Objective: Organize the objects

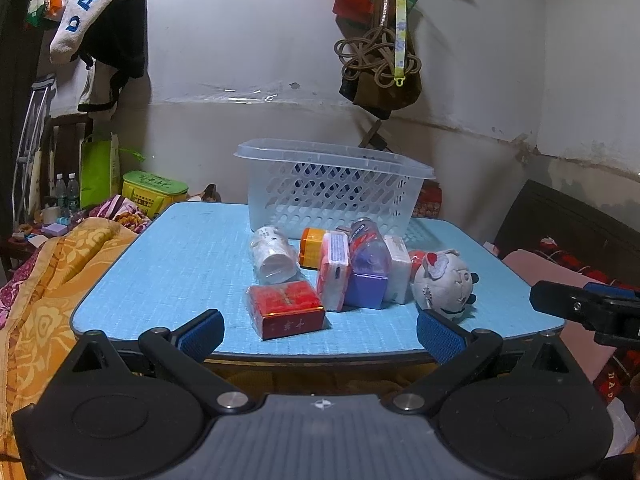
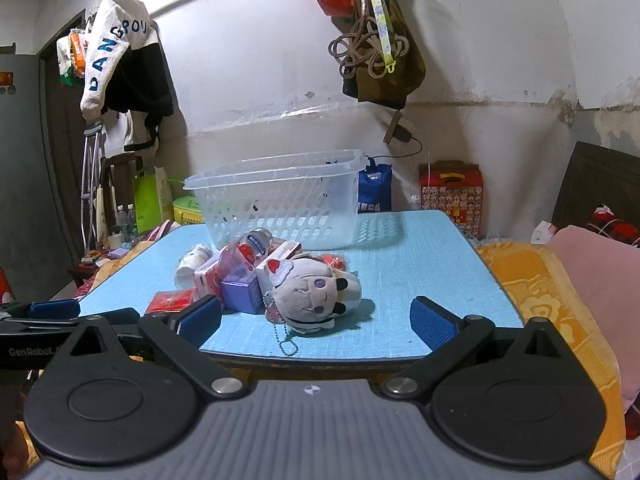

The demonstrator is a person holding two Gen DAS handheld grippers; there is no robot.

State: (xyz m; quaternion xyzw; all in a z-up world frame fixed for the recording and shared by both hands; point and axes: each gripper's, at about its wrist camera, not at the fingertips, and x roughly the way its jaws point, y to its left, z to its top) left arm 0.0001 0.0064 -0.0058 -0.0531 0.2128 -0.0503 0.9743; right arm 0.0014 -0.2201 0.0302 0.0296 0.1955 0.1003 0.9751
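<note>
A clear plastic basket (image 1: 332, 184) (image 2: 280, 196) stands at the back of the blue table (image 1: 172, 272) (image 2: 420, 268). In front of it lies a cluster: a red box (image 1: 286, 308) (image 2: 172, 300), a wrapped white cup (image 1: 272, 254), an orange jar (image 1: 312, 246), a red-white packet (image 1: 334, 268), a purple box with a bottle (image 1: 368, 276) (image 2: 240, 288), a white box (image 1: 398, 268), and a grey plush toy (image 1: 442, 282) (image 2: 316, 292). My left gripper (image 1: 320, 332) is open and empty at the table's near edge. My right gripper (image 2: 316, 320) is open and empty, just before the plush.
Orange and floral bedding (image 1: 48, 280) lies left of the table, pink bedding (image 2: 592, 272) to the right. Clothes (image 1: 104, 24) and bags (image 1: 380, 40) hang on the wall. A green tin (image 1: 154, 192) and a red gift box (image 2: 450, 192) sit behind the table.
</note>
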